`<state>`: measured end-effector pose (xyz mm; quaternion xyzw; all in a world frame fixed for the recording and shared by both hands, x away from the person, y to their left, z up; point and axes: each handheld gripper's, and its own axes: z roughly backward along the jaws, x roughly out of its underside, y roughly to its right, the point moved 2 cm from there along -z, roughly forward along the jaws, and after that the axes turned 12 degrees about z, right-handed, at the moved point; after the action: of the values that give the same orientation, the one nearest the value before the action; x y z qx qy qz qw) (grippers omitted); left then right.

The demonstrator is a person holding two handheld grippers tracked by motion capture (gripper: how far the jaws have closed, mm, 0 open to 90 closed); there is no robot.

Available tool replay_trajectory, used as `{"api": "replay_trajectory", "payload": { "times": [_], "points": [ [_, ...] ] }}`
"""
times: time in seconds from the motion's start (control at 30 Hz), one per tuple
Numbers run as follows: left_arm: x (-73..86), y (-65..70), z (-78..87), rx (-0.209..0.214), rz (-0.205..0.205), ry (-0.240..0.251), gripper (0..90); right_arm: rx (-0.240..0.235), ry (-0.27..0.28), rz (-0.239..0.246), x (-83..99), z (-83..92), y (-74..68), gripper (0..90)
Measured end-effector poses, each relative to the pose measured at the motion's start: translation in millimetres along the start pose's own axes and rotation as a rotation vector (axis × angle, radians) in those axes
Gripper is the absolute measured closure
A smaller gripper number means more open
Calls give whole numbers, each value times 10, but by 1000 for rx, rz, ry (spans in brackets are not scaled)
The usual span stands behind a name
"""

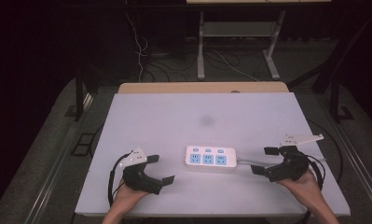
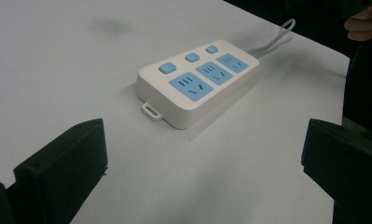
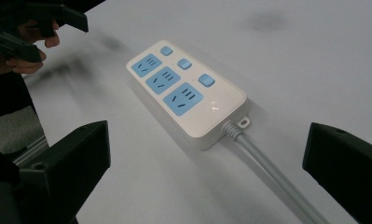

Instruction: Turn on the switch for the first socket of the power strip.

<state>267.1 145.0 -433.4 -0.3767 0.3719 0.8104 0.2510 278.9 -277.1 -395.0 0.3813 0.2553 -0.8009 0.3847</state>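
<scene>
A white power strip (image 1: 210, 158) with three blue sockets and three blue buttons lies flat on the white table (image 1: 174, 116), near the front middle. Its grey cable (image 1: 251, 161) runs off to the right. My left gripper (image 1: 160, 170) rests on the table left of the strip, open and empty. In the left gripper view the strip (image 2: 197, 81) lies ahead between the wide-apart jaws. My right gripper (image 1: 265, 160) sits right of the strip, open, with the cable passing between its jaws. The right gripper view shows the strip (image 3: 186, 91) and cable (image 3: 272, 175) just ahead.
A faint dark smudge (image 1: 206, 120) marks the table middle. A wooden edge (image 1: 202, 87) runs along the table's far side. Beyond stand a desk frame (image 1: 237, 44) and loose floor cables (image 1: 141, 51). The table's front edge lies just behind both hands.
</scene>
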Motion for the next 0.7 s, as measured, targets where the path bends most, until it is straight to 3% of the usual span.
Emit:
{"api": "replay_trajectory", "payload": {
  "times": [0.7],
  "points": [
    [6, 5, -11, 4, 1, -5, 0, -27, -71, 75, -345, -102, 0, 4]
  ]
}}
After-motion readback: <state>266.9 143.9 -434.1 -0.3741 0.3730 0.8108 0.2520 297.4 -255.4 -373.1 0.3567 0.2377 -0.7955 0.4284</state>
